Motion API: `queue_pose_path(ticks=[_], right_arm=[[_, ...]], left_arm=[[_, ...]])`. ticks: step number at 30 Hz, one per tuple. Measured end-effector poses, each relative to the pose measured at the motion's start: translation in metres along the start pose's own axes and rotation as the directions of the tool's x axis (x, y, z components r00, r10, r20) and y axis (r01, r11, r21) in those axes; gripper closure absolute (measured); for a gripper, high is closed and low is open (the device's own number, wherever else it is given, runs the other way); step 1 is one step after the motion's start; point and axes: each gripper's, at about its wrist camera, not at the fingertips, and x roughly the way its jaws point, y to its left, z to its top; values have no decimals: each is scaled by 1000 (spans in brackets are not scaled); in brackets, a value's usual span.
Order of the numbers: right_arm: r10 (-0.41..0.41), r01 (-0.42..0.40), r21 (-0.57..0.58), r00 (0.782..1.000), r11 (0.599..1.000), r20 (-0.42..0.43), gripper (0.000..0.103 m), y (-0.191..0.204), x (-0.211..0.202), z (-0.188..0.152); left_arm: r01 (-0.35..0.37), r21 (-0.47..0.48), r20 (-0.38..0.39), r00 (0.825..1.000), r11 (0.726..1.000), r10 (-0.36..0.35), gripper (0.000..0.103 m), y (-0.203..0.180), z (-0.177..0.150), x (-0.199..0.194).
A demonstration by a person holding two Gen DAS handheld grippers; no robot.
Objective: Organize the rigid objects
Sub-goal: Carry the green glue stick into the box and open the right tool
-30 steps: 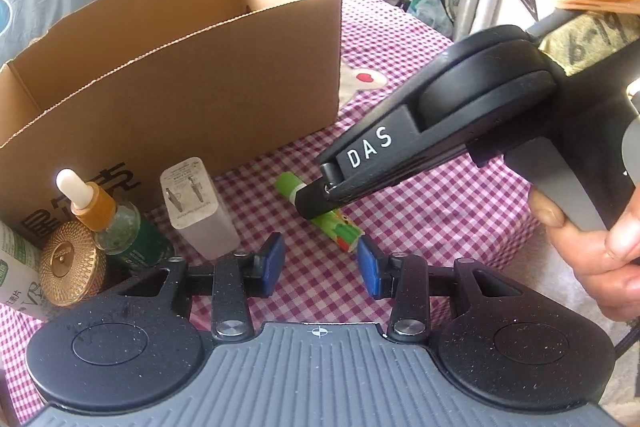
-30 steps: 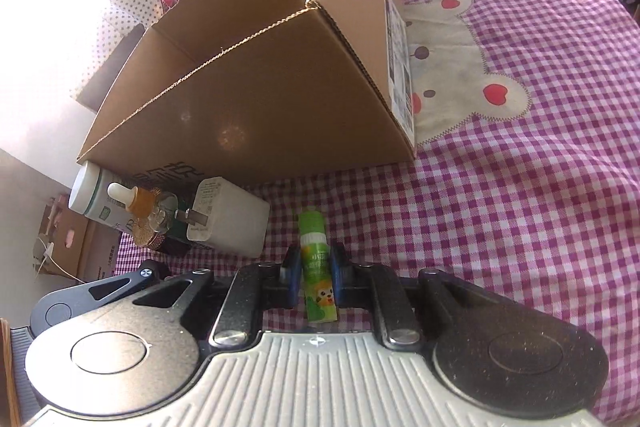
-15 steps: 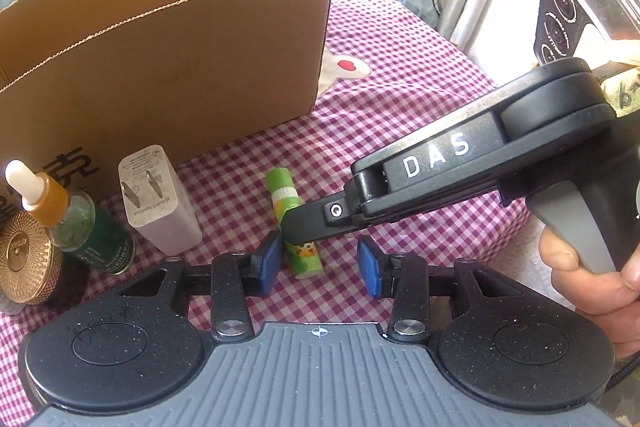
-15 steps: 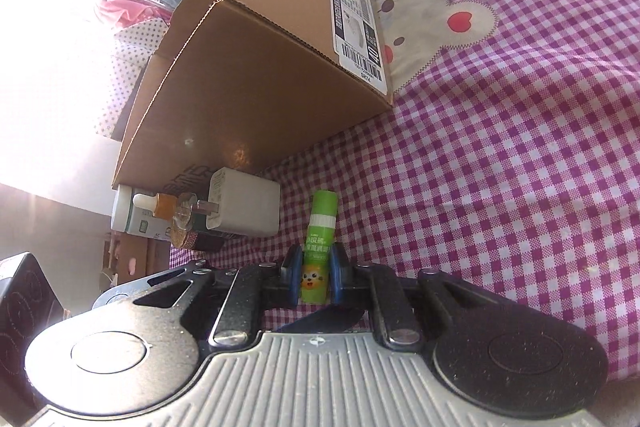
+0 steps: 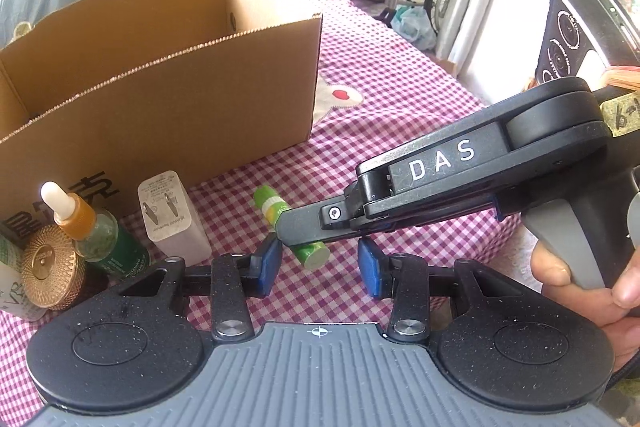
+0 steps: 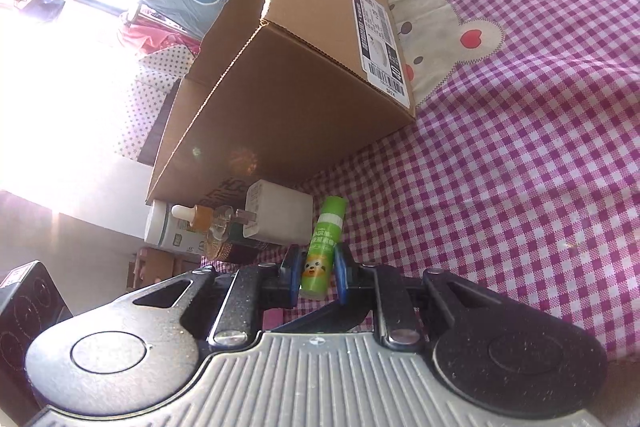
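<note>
Green glue stick (image 6: 320,247) is clamped near its base in the right gripper (image 6: 317,277), low over the table. Left gripper (image 5: 318,267) is held open, empty. Slip or pivot is judged likely from so short a grip.

Both tongs (image 5: 318,267) (image 6: 316,277) are black with blue pads, grey ribbed bodies, silver screws, one lettered "DAS".

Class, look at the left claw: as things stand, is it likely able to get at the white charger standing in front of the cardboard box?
Probably yes. The left claw is empty, and the white charger stands upright just ahead to its left with nothing between. The right claw, holding the glue stick, sits off to the other side.
</note>
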Motion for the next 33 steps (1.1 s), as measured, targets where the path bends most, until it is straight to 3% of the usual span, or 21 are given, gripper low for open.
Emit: queue_pose_path(ticks=[6, 10, 16, 21, 27, 33], right_arm=[[31, -28, -62, 998, 998, 55, 83, 36, -23, 4], [87, -75, -130, 993, 989, 83, 84, 73, -31, 15], [168, -146, -241, 983, 960, 71, 85, 136, -13, 49], [185, -184, -240, 983, 953, -18, 86, 170, 34, 90], [133, -159, -159, 978, 974, -163, 86, 182, 120, 141], [47, -68, -74, 966, 995, -254, 84, 166, 193, 165]], left_arm=[[-16, 3, 91, 996, 1000, 16, 63, 0, 8, -33], [-43, -8, 173, 984, 999, 44, 63, 10, 20, -65], [-108, -68, 241, 963, 992, 121, 63, 46, 46, -96], [-153, -133, 203, 963, 979, 178, 63, 91, 67, -90], [-177, -218, 83, 976, 960, 199, 62, 153, 83, -54], [-306, -242, -7, 949, 921, 314, 60, 185, 82, -30]])
